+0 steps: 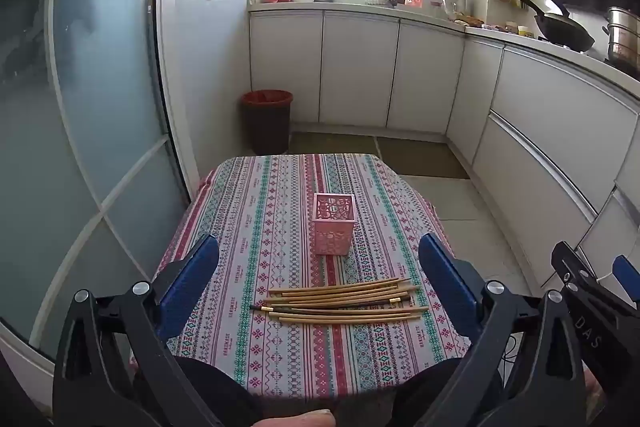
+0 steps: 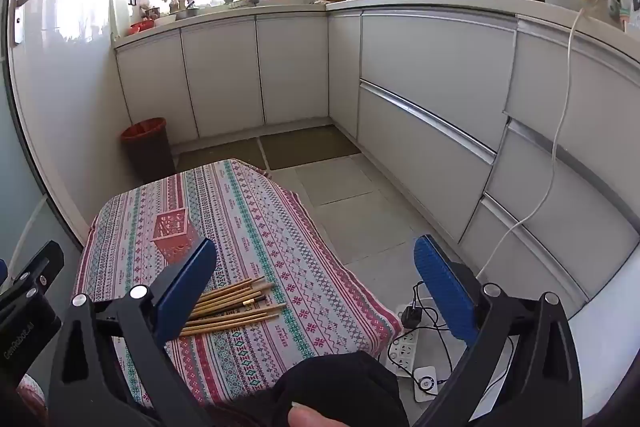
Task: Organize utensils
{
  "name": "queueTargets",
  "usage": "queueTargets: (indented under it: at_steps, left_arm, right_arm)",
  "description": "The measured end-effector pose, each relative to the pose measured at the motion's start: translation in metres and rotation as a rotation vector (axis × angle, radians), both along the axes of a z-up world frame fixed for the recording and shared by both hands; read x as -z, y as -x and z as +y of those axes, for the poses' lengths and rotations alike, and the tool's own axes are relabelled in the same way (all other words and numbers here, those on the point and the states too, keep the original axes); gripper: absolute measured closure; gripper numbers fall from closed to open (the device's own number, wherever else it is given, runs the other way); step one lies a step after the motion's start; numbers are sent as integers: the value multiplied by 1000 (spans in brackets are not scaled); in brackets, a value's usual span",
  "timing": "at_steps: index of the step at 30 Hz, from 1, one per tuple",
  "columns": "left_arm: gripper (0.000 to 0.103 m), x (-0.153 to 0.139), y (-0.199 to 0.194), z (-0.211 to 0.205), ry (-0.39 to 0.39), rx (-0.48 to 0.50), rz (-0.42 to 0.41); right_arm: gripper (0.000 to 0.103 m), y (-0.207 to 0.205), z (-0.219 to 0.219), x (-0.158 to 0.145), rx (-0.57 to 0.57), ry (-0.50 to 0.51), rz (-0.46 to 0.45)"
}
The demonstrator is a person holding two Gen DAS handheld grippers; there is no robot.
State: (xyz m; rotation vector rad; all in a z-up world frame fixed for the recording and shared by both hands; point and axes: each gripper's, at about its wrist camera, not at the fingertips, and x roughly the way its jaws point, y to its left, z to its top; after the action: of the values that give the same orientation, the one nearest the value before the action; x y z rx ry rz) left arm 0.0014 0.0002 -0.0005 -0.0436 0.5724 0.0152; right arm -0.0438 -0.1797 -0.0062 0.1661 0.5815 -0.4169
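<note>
Left gripper [image 1: 320, 291]: level, held above the near edge of the surface [image 1: 256, 211], jaws wide apart, nothing held. Right gripper [image 2: 316, 291]: at its 3 o'clock, off the edge, jaws likewise apart. Chopsticks [image 1: 340, 303] lie bundled crosswise; holder [image 1: 333, 225] stands upright at their 12 o'clock, apart.

In the right wrist view, the right gripper's [image 2: 316, 279] left finger [image 2: 188, 287] covers the near corner of the pink holder [image 2: 172, 231] and the left ends of the chopsticks [image 2: 236, 301] nearer than the holder. The items on the counter [image 1: 340, 3] far beyond the holder (bottles, perhaps) are too small to identify.
</note>
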Motion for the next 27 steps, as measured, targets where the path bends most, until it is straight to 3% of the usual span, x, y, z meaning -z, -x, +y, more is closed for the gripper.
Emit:
queueTargets:
  at_steps: [27]
  left_arm:
    - [7,1,1,-5,10,10,8]
  right_arm:
    - [7,3,-5,7,34,-27,8]
